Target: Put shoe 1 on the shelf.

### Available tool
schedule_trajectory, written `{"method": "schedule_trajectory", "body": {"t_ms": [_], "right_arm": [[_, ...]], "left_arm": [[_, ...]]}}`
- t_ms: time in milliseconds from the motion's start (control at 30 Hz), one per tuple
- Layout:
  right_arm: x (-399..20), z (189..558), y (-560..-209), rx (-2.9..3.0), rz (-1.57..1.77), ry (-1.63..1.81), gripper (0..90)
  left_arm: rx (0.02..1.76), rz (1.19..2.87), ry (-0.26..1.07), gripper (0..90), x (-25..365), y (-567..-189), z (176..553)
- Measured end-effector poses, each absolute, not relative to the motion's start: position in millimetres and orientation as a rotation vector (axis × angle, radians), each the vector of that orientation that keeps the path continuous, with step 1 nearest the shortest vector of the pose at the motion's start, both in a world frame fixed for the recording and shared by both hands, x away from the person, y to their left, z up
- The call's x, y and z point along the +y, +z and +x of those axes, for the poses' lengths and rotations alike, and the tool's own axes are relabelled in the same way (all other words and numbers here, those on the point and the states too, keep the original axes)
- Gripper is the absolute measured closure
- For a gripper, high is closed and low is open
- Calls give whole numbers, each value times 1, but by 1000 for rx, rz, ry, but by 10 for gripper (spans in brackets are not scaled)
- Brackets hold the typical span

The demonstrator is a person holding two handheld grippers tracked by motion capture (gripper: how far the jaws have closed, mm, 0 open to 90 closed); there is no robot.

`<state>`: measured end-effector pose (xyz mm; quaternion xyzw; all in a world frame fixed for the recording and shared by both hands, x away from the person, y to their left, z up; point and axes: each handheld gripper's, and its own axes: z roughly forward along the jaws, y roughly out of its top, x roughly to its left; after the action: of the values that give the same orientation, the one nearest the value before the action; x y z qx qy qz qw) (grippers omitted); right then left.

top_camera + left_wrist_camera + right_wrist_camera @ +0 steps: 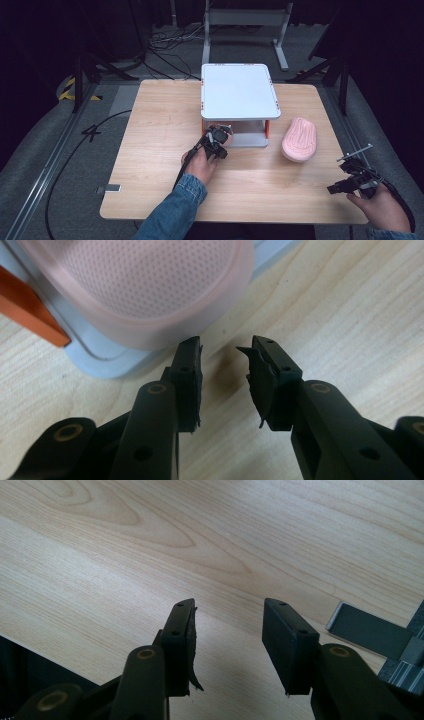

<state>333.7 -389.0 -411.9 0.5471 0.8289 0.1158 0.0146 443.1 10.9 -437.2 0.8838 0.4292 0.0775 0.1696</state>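
A: Two pink slippers in play. One lies sole-up on the wooden table (pixel 160 120), just right of the white two-tier shelf (pixel 239 90): call it the right slipper (pixel 299 139). The other slipper (pixel 145 285) sits on the shelf's lower tray (pixel 107 362), seen in the left gripper view.

B: Can you see that one from the high view?

A: Barely. The top tier hides the lower level, and the left gripper (pixel 218 138) sits in front of it. In the left gripper view its far part is cut off by the frame.

B: Left gripper fingers?

A: Parted, moderate gap, only bare table between them (pixel 225 367). The tips sit just short of the slipper's rounded end; one tip is near the rim, but touching or not I can't tell. No hold on it.

B: The orange bit?

A: Shelf post (pixel 27 310), partly cropped at the left edge.

B: Right gripper?

A: At the table's near right edge (pixel 345 187), well apart from the right slipper. Its fingers are parted in its own view (pixel 227 645), with only wood grain in between. It holds nothing.

B: The grey thing in that view?

A: A flat metal plate (pixel 372 630) at the table edge, partly hidden behind the jaw. Hard to identify.
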Motion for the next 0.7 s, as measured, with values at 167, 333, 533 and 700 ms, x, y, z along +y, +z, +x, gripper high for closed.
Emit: {"method": "schedule_trajectory", "body": {"t_ms": [167,333,533,700], "right_arm": [[-389,333,-413,2583,1703,357,570],[-387,335,-411,2584,1698,358,570],[-382,341,-408,2584,1665,381,576],[-382,345,-403,2562,1644,413,589]], "left_arm": [[1204,2513,201,666,7,-438,445],[1182,2536,201,615,10,-433,441],[1182,2497,141,572,30,-407,424],[1202,2452,118,531,58,-382,411]]}}
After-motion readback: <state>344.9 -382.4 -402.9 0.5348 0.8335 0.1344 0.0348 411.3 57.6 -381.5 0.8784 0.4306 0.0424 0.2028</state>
